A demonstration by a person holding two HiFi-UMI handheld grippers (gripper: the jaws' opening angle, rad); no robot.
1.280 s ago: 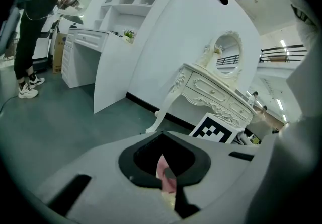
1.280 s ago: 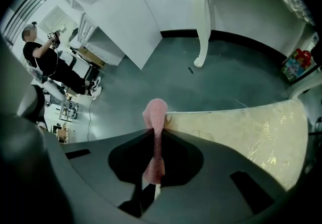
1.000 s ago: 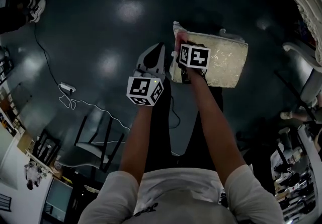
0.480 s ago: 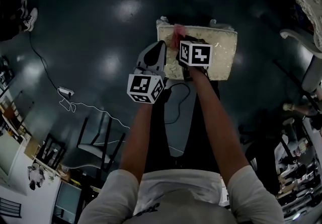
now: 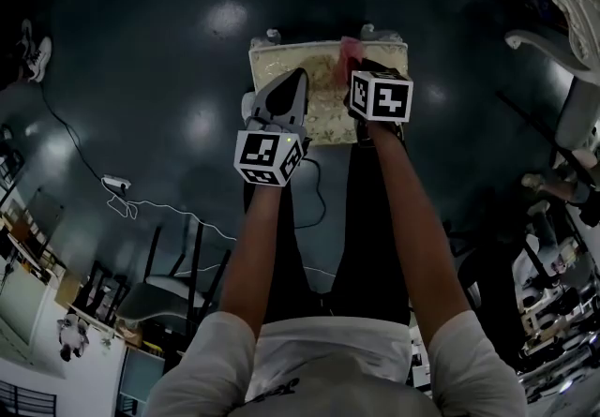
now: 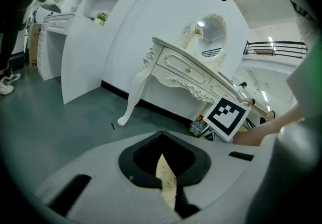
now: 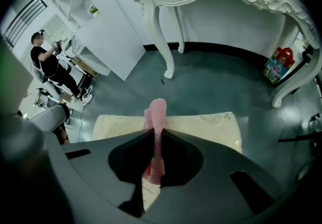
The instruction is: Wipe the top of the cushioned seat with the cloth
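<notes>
My right gripper (image 7: 156, 117) pinches the pink cloth (image 7: 157, 109) at the cushioned seat's (image 7: 201, 125) 1 o'clock. My left gripper (image 6: 162, 157), jaws pressed together, is over its 8 o'clock.

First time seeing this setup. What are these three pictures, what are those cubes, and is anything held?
No robot: a person holds a two-jaw gripper in each hand; the patterned cubes are part of them. The head view looks down from the person's head; the other two come from cameras riding on each gripper. Below is a cream cushioned seat on a dark floor. The right gripper is shut on a pink cloth over the seat. The left gripper has its jaws together, holding nothing.
</notes>
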